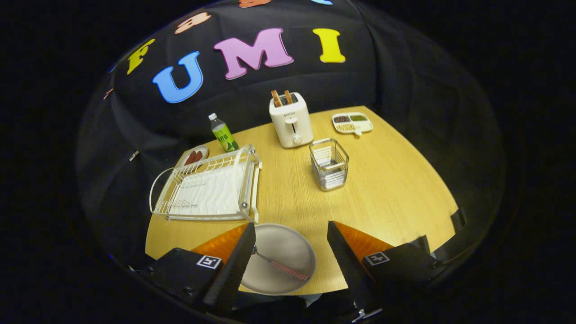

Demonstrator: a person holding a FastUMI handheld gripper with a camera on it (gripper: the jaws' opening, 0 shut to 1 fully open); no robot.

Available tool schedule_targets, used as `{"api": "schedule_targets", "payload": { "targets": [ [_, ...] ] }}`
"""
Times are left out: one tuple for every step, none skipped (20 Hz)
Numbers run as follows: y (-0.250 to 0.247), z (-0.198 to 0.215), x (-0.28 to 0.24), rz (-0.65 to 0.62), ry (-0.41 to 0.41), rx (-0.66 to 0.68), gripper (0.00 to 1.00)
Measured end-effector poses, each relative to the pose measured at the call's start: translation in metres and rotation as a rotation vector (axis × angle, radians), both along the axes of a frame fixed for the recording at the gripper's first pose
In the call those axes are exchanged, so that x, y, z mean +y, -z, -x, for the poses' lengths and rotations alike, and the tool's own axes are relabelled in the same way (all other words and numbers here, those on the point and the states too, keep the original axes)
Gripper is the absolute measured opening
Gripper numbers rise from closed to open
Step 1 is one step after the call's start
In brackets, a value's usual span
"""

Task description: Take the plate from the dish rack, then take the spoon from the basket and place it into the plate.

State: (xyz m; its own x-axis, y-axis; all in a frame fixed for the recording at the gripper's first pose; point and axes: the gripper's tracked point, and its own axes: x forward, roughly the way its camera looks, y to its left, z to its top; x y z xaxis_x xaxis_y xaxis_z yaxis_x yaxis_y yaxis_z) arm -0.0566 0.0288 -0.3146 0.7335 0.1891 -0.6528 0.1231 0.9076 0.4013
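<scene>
Plate (pixel 288 252) lies flat on the table (pixel 387 189), between the fingers of the gripper (pixel 291 248), and the spoon (pixel 283 266) rests inside it, bowl end toward the left finger, handle running toward five o'clock. We judge both steps done: the dish rack (pixel 209 186) at ten o'clock from the plate holds no dishes, and the basket (pixel 329 164) at one o'clock looks bare of cutlery as far as we can tell. What seems left is only to back the gripper away.

Gripper fingers are spread wide apart and grip nothing; the left finger overlaps the plate's rim in our view, and we cannot tell whether it touches.

Materials and shapes:
- Plate: round, shallow, dull grey metal with a soft sheen.
- Spoon: thin metal stem, handle with a reddish ribbed or patterned grip.
- Dish rack: pale wire frame with a looped handle at the far-left end, over a white ridged drain tray.
- Basket: square, upright, fine wire mesh, see-through.
- Table: light wood grain, matt.
- Toaster (pixel 290 119): cream, smooth plastic, at twelve o'clock, with two brown slices standing in its slots.
- Bottle (pixel 223 133): clear plastic, green label, behind the rack.
</scene>
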Motion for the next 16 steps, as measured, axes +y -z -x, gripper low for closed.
{"api": "schedule_targets", "payload": {
  "targets": [
    [-0.02,-0.011,-0.005,0.032,0.001,-0.052,0.99],
    [-0.04,-0.021,-0.009,0.062,-0.001,-0.104,0.99],
    [-0.06,-0.03,-0.014,0.096,-0.006,-0.154,0.99],
    [-0.078,-0.036,-0.018,0.134,-0.011,-0.202,0.99],
    [-0.095,-0.042,-0.022,0.168,-0.017,-0.242,0.99],
    [-0.111,-0.045,-0.025,0.199,-0.022,-0.279,0.99],
    [-0.126,-0.048,-0.028,0.229,-0.026,-0.314,0.99],
    [-0.14,-0.051,-0.03,0.267,-0.033,-0.35,0.99],
    [-0.155,-0.052,-0.035,0.31,-0.041,-0.388,0.99],
    [-0.171,-0.053,-0.037,0.346,-0.049,-0.425,0.97],
    [-0.186,-0.054,-0.037,0.37,-0.053,-0.461,0.96],
    [-0.201,-0.055,-0.033,0.38,-0.055,-0.493,0.97],
    [-0.215,-0.054,-0.03,0.377,-0.054,-0.52,0.98],
    [-0.226,-0.055,-0.026,0.369,-0.054,-0.546,0.98],
    [-0.238,-0.057,-0.024,0.366,-0.053,-0.569,0.98],
    [-0.248,-0.059,-0.025,0.37,-0.05,-0.593,0.98]
  ]
}}
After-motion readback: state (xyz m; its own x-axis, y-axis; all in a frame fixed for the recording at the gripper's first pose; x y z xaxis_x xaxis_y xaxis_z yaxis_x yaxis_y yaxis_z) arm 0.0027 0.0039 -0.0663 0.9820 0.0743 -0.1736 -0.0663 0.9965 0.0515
